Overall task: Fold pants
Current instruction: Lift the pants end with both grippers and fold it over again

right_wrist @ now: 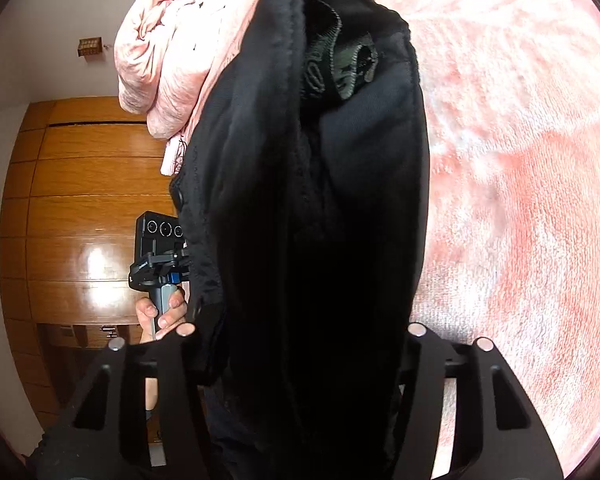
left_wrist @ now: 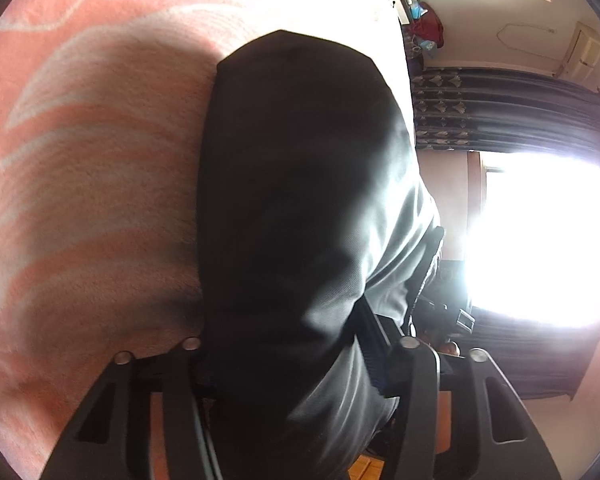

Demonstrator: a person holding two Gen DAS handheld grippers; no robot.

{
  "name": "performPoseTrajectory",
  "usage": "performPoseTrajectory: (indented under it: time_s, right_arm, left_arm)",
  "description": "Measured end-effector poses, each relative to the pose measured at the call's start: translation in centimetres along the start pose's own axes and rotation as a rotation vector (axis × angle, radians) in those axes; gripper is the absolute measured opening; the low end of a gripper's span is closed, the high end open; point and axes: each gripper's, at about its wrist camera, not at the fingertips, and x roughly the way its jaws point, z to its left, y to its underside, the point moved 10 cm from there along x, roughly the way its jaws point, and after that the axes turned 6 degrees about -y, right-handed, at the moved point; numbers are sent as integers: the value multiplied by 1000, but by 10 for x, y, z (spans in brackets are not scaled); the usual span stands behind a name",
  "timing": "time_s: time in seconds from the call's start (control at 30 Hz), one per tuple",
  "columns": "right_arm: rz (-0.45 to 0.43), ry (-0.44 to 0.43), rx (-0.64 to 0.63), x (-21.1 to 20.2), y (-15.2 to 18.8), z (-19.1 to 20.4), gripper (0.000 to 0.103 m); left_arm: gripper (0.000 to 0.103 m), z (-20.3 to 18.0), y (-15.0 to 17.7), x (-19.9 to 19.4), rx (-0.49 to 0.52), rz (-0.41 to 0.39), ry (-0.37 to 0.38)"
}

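Note:
Black pants (left_wrist: 296, 184) fill the middle of the left wrist view, bunched between my left gripper's (left_wrist: 296, 344) arms and hanging over the pink patterned blanket (left_wrist: 84, 168). The fingertips are hidden by the cloth. In the right wrist view the pants (right_wrist: 312, 220) show their inside waistband and a dark label (right_wrist: 340, 64). They run down between my right gripper's (right_wrist: 300, 332) arms, which are closed on the cloth. The left gripper's body (right_wrist: 160, 248) and the hand holding it show at the left edge of the pants.
The pink blanket (right_wrist: 520, 208) covers the bed. A crumpled pink quilt (right_wrist: 168, 60) lies at its far end. A wooden wardrobe (right_wrist: 80, 208) stands beyond. A bright window (left_wrist: 540, 236) and a dark curtain (left_wrist: 500, 112) are at the right.

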Motion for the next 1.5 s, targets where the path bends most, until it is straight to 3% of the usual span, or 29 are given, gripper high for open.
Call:
performPoseTrajectory:
  time_s: [0.07, 0.13, 0.3, 0.47, 0.77, 1.03, 1.2, 1.33, 1.43, 1.5]
  right_arm:
    - [-14, -5, -17, -4, 0, 12, 43]
    - [-19, -3, -36, -6, -2, 25, 40]
    - [-2, 17, -91, 1, -19, 61, 39]
    - [24, 20, -155, 29, -60, 101, 39]
    - [77, 32, -188, 122, -153, 139, 39]
    - [125, 53, -138, 183, -197, 119, 39]
    - [139, 46, -94, 183, -187, 91, 43]
    - [145, 47, -74, 193, -189, 92, 55]
    - [119, 90, -76, 190, -194, 95, 68]
    - [67, 113, -77, 172, -197, 95, 69]
  left_arm:
    - [38, -7, 0, -5, 17, -14, 2]
    - [35, -14, 0, -11, 32, -25, -4]
    - [34, -23, -11, -36, 52, -61, -33]
    - [34, -20, -42, -83, 55, -128, -56]
    - [34, 24, -127, -147, -1, -188, -134]
    - [35, 88, -174, -165, -98, -158, -133]
    - [37, 117, -163, -166, -93, -148, -93]
    - [40, 117, -162, -164, -100, -161, -70]
    - [46, 119, -159, -172, -87, -188, -93]
    - [51, 116, -152, -180, -78, -225, -142]
